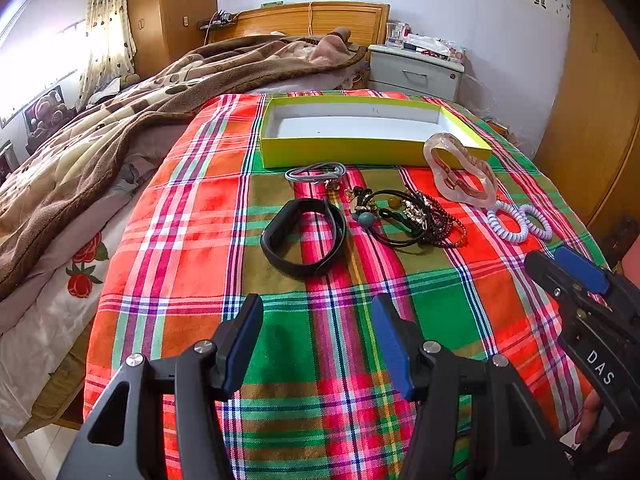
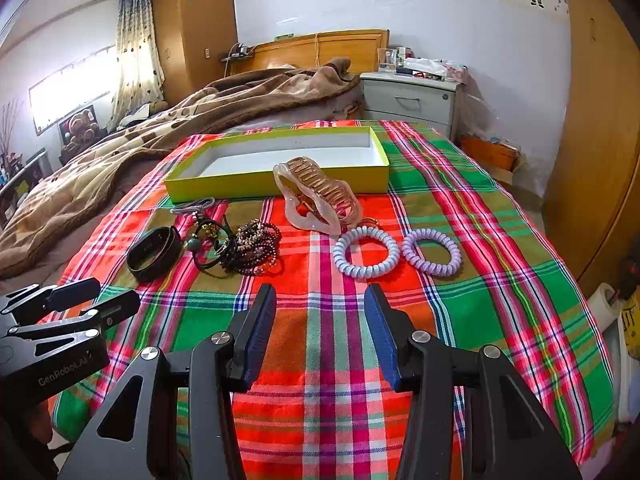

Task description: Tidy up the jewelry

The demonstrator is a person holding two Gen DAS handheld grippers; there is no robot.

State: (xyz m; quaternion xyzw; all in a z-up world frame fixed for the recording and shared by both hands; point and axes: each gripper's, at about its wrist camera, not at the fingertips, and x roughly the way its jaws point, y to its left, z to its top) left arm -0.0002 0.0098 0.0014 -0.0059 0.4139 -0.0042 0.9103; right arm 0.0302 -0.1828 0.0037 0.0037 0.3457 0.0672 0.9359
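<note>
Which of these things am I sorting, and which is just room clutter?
Job: yellow box, hair clip, spiral ties, black band, bead bracelets, grey cord.
Clutter: brown blanket, nightstand, glass.

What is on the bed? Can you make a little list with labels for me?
surface: plaid cloth spread over the bed
box: yellow-green box, nothing inside
black band: black bracelet, lying on the left
pile: beads and cords, tangled together
clip: pink hair clip, just in front of the box
coils: white hair tie beside purple hair tie
left gripper: open, holding nothing
right gripper: open, holding nothing
</note>
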